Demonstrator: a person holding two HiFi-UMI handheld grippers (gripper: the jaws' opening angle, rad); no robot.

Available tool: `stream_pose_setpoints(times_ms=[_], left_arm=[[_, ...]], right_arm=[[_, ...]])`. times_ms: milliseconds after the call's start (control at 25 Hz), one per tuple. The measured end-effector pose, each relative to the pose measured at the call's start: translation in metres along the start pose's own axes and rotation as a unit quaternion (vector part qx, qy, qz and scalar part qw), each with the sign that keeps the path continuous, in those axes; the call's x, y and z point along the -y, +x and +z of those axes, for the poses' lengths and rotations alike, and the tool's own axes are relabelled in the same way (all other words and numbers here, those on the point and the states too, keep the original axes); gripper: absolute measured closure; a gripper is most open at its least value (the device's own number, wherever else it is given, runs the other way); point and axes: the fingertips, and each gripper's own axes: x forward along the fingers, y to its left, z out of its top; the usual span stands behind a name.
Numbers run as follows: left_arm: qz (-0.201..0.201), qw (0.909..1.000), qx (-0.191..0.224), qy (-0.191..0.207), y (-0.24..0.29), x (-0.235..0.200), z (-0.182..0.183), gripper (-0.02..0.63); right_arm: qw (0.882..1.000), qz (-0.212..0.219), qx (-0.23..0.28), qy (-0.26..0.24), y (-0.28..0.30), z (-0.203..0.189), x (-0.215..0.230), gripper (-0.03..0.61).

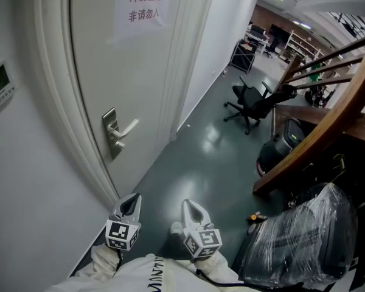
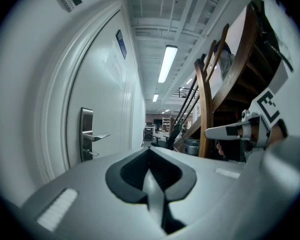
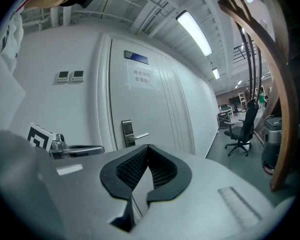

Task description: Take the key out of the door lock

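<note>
**Far left.** A wall control panel (image 1: 0,85) is mounted on the white wall beside the door frame.

**Left of centre.** The white door (image 1: 109,59) is closed. It carries a paper notice (image 1: 145,8) high up and a metal lock plate (image 1: 110,120) lower down, with a lever handle (image 1: 129,128) pointing right. The key (image 2: 92,153) sticks out of the plate just below the lever. It is small, and you see it best in the left gripper view.

**Bottom centre.** Your left gripper (image 1: 132,201) and right gripper (image 1: 190,207) are held side by side, low and well apart from the lock plate. On each, the jaws are pressed together with nothing between them. From the grippers, your line to the plate runs up the door's lower face.

**Right of centre.** A black office chair (image 1: 252,105) stands on the dark green floor (image 1: 201,163), well apart from the door.

**Right.** A curved wooden stair rail (image 1: 328,120) slants across the view. A dark bin (image 1: 278,152) stands beside it, and a plastic-wrapped bundle (image 1: 304,236) lies near your right gripper.
</note>
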Motion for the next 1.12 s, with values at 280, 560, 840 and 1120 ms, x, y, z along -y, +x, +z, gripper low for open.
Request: stream_pose_setpoints(times_ms=[280,560,840,1120], left_arm=[[0.035,0.9994,0.004,0.005,0.034,-0.018,0.006,0.614],[0.065,0.9979,-0.008,0.003,0.083,-0.033,0.010,0.614],[0.096,0.9953,-0.016,0.002,0.128,-0.041,0.019,0.614],[0.136,0.9905,-0.018,0.001,0.167,-0.046,0.024,0.614]], right_arm=[[0.999,0.032,0.003,-0.007,0.047,0.013,0.021,0.577],[0.998,0.062,-0.008,-0.002,0.099,0.025,0.053,0.577],[0.995,0.099,-0.017,0.001,0.140,0.038,0.082,0.577],[0.990,0.140,-0.031,0.001,0.178,0.043,0.112,0.577]])
